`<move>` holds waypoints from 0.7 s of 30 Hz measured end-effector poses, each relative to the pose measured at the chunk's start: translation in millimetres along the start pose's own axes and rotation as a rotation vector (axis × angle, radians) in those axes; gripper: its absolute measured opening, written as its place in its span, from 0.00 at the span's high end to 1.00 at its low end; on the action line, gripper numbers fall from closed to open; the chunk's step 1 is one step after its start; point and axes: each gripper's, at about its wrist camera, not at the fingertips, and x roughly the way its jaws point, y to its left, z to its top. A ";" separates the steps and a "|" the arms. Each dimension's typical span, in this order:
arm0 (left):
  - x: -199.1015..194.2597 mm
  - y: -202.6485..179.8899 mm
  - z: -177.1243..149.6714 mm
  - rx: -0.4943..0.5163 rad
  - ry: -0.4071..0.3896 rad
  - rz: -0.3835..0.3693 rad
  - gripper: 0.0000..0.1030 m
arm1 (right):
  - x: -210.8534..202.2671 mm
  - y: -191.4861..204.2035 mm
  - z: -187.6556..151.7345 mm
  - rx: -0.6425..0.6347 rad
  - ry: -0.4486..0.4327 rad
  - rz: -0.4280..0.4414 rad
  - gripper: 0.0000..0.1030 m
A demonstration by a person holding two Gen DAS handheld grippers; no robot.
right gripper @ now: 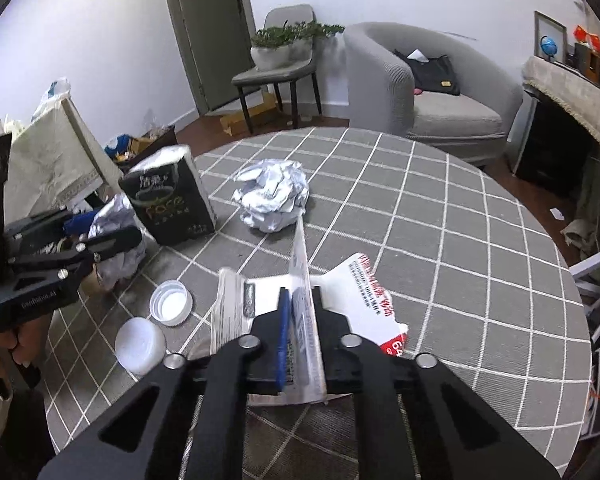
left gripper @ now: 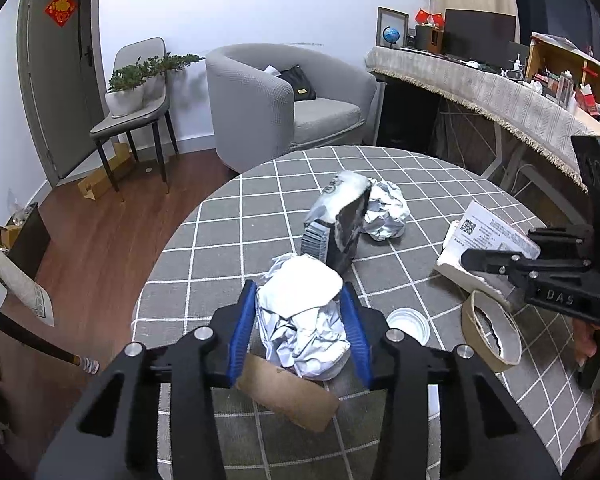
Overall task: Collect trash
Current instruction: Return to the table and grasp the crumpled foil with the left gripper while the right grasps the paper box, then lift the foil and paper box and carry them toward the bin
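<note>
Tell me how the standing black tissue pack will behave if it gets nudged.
The black tissue pack stands upright on a narrow base, so it would probably tip rather than slide. Its torn, sagging top suggests it is soft, partly emptied and likely light. The checked tablecloth may grip its base.

Each fisheye view sits just behind its own fingers, close above the round checked table (left gripper: 228, 240) and angled down across it toward the grey armchair (left gripper: 260, 96) and door (left gripper: 56, 80). The left wrist view looks from the table's left edge, the right from the opposite side — each catching the other gripper. Both share the tissue pack (right gripper: 168, 196) and crumpled paper ball (right gripper: 274, 196).
</note>
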 end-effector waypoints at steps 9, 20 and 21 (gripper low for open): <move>-14.5 5.2 1.2 -0.025 -0.057 -0.009 0.58 | -2.6 4.4 1.4 -0.010 -0.016 -0.043 0.99; -45.8 9.1 3.7 -0.077 -0.153 -0.062 0.58 | -27.5 8.0 2.2 0.018 -0.083 -0.057 0.99; -48.1 9.6 2.9 -0.080 -0.155 -0.064 0.58 | -28.5 8.7 2.2 0.020 -0.086 -0.058 0.99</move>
